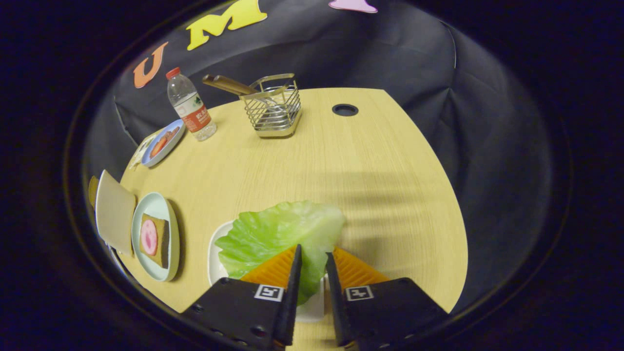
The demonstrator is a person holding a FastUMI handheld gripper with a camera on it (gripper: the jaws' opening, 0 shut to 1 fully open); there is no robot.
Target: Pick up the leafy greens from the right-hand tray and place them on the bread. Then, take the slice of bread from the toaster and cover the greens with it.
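A green lettuce leaf (280, 234) lies on a white tray (217, 258) on the worktop (341, 161). The jaws (313, 256) sit over the leaf's near edge, narrowly apart, leaf between them. Left of the leaf, a plate (156, 209) holds bread (156, 240).

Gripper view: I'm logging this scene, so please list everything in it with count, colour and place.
lettuce leaf: 1, green, on the white tray, between the fingers
white tray: 1, under the leaf
plate with bread: 1, pale blue, beside the tray
toaster: 1, beige, past that plate
small dish: 1, blue, by the bottle
bottle: 1, clear, red cap
wire basket: 1, metal, far side
table: 1, light wood
gripper: 1, closing around the leaf
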